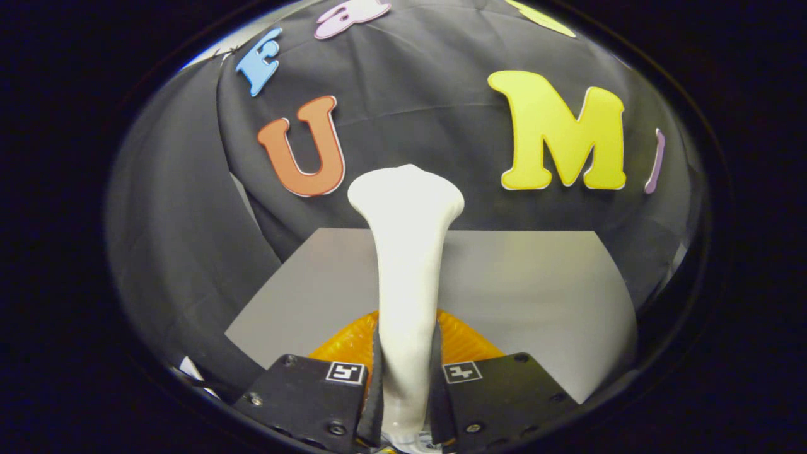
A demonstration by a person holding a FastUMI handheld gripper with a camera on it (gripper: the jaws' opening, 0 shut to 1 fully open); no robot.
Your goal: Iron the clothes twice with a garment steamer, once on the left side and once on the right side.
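A white garment steamer (407, 252) stands up from between my fingers, its narrow handle widening to a flared head at the top. My gripper (406, 378) is shut on the handle, both fingers pressing its sides. An orange ribbed part (466, 343) shows just behind the fingers at the steamer's base. I see no garment around the steamer.
A grey tabletop (536, 284) stretches beyond the fingers to the black cloth wall (416, 107). A fold of the same black cloth (183, 252) hangs beside the table on the left.
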